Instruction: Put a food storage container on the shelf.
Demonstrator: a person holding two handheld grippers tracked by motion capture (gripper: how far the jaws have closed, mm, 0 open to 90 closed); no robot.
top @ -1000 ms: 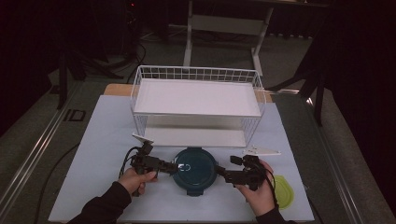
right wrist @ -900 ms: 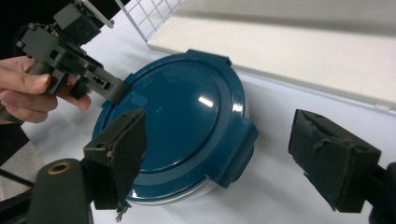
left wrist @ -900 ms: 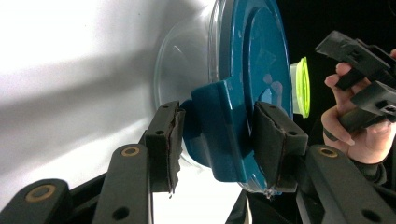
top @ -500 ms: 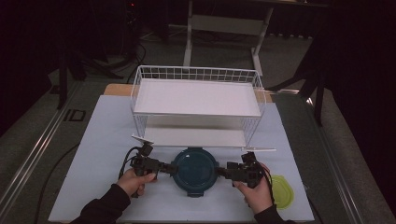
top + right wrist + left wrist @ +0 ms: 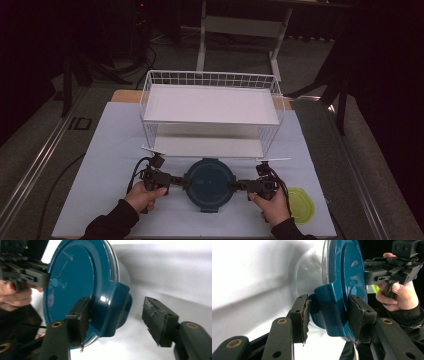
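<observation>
Flanking container point(image 5: 210, 185) rim, grippers point(image 5: 186, 182) point(image 5: 234, 186); rack point(image 5: 212, 107) near.

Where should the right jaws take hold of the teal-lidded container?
On the lid's right latch tab, coming in level from the container's right. The tab juts past the round glass wall, giving flat faces to pinch. The right gripper straddles it, jaws just closing; the left gripper clamps the opposite tab.

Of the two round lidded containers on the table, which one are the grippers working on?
The teal-lidded container, held between both grippers; the yellow-green-lidded one sits untouched near the table's right front corner.
</observation>
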